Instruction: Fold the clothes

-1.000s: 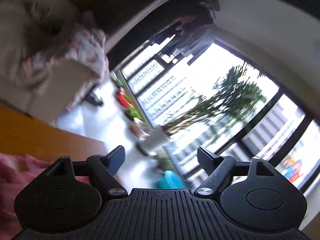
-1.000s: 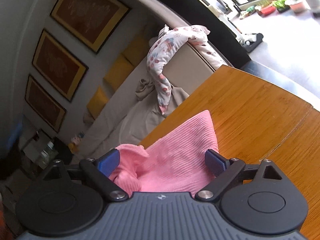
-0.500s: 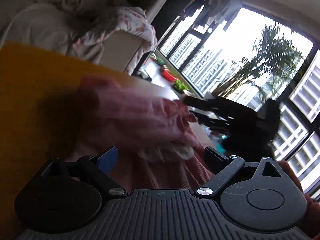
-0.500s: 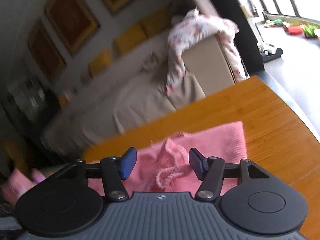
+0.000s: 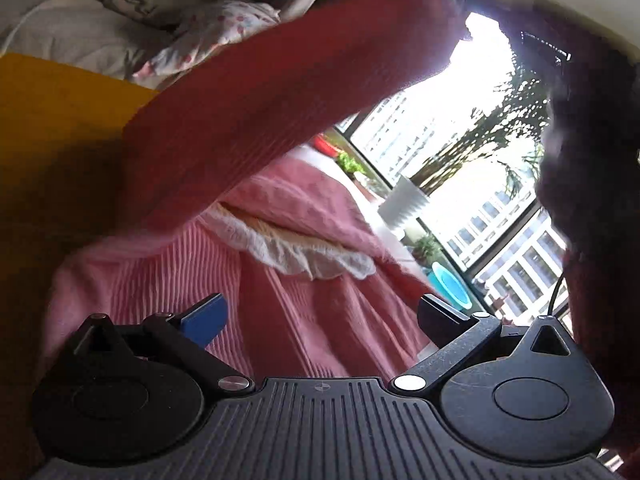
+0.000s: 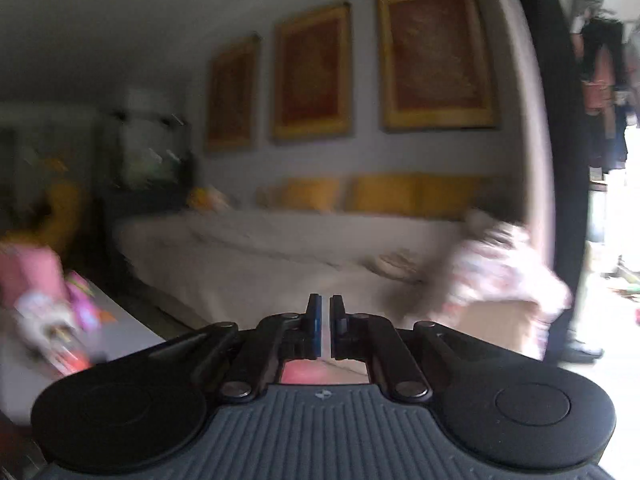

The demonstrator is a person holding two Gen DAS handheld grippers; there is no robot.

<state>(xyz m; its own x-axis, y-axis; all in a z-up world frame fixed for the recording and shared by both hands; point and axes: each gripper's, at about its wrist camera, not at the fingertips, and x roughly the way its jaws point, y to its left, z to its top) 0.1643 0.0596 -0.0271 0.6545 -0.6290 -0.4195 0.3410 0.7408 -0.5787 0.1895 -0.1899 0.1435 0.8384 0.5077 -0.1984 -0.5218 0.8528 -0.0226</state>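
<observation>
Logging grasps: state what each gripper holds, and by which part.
Left gripper: open, nothing held. Right gripper: shut on the pink garment, one long flap raised; exact part unclear.

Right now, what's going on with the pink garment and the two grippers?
The pink garment lies partly on the wooden table, with one part lifted high across the left wrist view. The left gripper is open just above the cloth, gripping nothing. The right gripper is nearly shut and faces the sofa; pink shows beneath its fingers, but whether it grips cloth cannot be told.
</observation>
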